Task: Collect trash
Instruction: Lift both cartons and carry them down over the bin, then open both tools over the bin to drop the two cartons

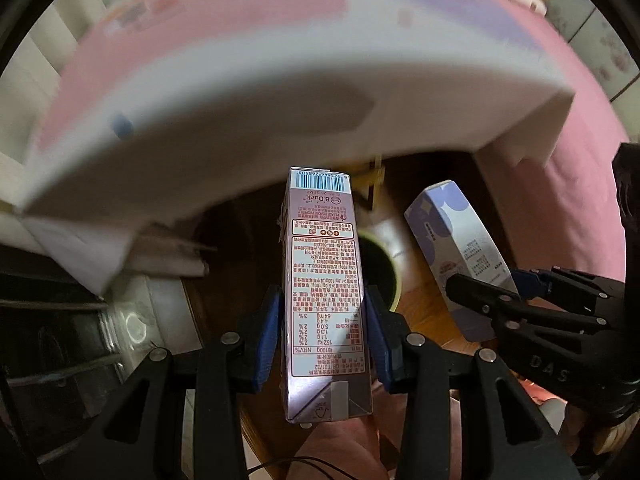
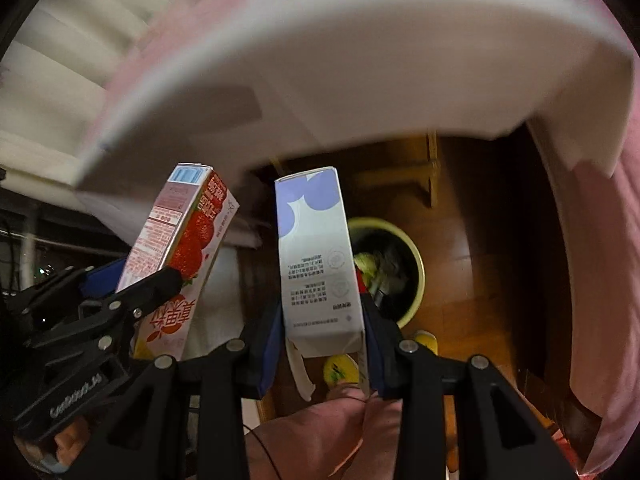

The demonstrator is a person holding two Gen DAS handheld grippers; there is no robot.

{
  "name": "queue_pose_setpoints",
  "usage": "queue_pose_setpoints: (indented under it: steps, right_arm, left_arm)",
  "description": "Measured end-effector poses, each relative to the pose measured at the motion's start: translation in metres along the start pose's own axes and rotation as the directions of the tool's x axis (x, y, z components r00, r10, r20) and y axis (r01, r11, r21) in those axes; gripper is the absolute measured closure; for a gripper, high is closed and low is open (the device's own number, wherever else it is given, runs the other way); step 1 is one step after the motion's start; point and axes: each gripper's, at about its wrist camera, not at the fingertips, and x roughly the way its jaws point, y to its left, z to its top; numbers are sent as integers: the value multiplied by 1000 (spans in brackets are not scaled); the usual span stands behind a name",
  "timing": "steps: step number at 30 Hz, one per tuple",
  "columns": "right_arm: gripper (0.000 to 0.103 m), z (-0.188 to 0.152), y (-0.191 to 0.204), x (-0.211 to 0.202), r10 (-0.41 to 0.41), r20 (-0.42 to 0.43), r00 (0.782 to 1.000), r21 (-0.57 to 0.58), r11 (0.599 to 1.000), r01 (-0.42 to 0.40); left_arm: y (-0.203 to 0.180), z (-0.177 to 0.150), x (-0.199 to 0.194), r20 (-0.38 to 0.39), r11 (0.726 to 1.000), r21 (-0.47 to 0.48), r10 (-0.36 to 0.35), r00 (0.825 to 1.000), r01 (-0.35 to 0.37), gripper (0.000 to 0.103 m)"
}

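Note:
My left gripper (image 1: pixel 323 320) is shut on a pink strawberry milk carton (image 1: pixel 322 280), its blue pads pressed on both long sides. The same carton (image 2: pixel 180 248) and left gripper (image 2: pixel 132 292) show at the left of the right wrist view. My right gripper (image 2: pixel 322 328) is shut on a white carton with blue blobs (image 2: pixel 316 256); that carton (image 1: pixel 460 252) and the right gripper (image 1: pixel 492 292) appear at the right of the left wrist view. Below both cartons stands a yellow-rimmed bin (image 2: pixel 404 264) with a dark liner and trash inside, partly hidden by the carton in the left wrist view, bin (image 1: pixel 384 268).
A white table edge (image 1: pixel 248 128) with a pink cover overhangs the scene, table (image 2: pixel 380 72). Wooden floor (image 2: pixel 460 240) surrounds the bin. Pink trouser legs (image 2: pixel 320 432) and yellow slippers (image 2: pixel 340 370) lie below. A pink bedspread (image 1: pixel 580 200) hangs at right; dark shelving (image 1: pixel 52 320) stands left.

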Motion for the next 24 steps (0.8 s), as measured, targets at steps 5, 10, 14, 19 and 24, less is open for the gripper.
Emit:
queue_pose_setpoints:
  steps: [5, 10, 14, 19, 24]
  right_arm:
    - [67, -11, -25, 74, -48, -62, 997, -21, 999, 46]
    - [66, -19, -48, 136, -88, -90, 992, -51, 995, 84]
    - [66, -24, -66, 167, -101, -94, 990, -51, 994, 97]
    - [66, -22, -74, 194, -109, -98, 989, -61, 993, 103]
    - [63, -19, -77, 208, -103, -93, 990, -57, 994, 98]
  left_arm:
    - [-3, -11, 74, -63, 999, -38, -9, 998, 6, 64]
    - [-12, -19, 138, -100, 999, -36, -20, 995, 16, 64]
    - [-14, -22, 176, -121, 999, -32, -25, 992, 21, 63]
    - [-16, -15, 206, -126, 999, -31, -19, 992, 15, 63]
    - [-17, -9, 220, -111, 1000, -27, 5, 994, -8, 48]
